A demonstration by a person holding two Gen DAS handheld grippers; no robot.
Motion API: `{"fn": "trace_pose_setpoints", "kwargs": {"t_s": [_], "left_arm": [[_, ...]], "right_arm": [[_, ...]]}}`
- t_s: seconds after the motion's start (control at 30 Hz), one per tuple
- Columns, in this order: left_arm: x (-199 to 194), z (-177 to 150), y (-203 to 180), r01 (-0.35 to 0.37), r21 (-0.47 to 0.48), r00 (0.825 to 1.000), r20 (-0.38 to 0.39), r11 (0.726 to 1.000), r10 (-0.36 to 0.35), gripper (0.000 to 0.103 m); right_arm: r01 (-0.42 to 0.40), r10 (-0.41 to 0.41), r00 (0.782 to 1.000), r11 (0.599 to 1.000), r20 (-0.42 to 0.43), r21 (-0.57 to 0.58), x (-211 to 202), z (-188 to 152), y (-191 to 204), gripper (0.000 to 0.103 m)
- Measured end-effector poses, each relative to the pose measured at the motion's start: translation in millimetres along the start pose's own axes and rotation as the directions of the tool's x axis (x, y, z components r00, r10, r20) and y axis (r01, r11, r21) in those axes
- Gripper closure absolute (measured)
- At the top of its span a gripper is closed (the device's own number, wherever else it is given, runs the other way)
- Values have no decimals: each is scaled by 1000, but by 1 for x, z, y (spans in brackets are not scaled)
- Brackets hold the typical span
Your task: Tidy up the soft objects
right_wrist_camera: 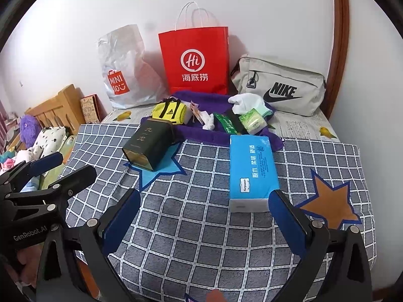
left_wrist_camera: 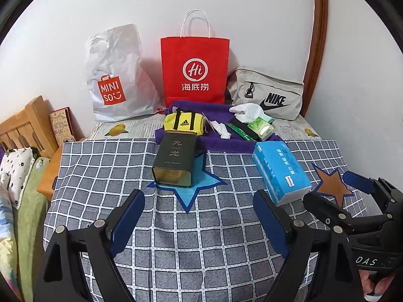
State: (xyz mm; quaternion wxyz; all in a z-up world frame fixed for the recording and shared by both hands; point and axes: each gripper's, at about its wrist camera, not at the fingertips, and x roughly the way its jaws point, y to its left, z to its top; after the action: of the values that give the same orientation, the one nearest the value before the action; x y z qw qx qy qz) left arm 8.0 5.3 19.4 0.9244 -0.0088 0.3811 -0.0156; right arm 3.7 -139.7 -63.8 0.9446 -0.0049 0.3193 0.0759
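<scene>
On blue star (left_wrist_camera: pixel 199 188): dark tin (left_wrist_camera: pixel 175 161), lying flat.

Bags, three: one white Miniso plastic bag (left_wrist_camera: pixel 114 85), one red paper bag (left_wrist_camera: pixel 195 69), one grey Nike pouch (left_wrist_camera: pixel 272 95). Stars on checked cloth, two: blue star (left_wrist_camera: pixel 199 188), brown star (left_wrist_camera: pixel 332 186). One dark tea tin (left_wrist_camera: pixel 175 162). One blue tissue pack (left_wrist_camera: pixel 279 171). One yellow Adidas mini-bag (left_wrist_camera: pixel 183 123). One white glove (left_wrist_camera: pixel 248 112). One purple towel (left_wrist_camera: pixel 224 143). One small green tissue packet (left_wrist_camera: pixel 260 127).
</scene>
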Motion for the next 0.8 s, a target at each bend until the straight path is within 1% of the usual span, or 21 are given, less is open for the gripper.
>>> {"fn": "trace_pose_setpoints", "kwargs": {"t_s": [0.8], "left_arm": [[0, 1, 0, 1, 3, 1000, -1, 1000, -1, 16]], "right_arm": [[0, 0, 1000, 1000, 3, 7, -1, 0, -3, 2]]}}
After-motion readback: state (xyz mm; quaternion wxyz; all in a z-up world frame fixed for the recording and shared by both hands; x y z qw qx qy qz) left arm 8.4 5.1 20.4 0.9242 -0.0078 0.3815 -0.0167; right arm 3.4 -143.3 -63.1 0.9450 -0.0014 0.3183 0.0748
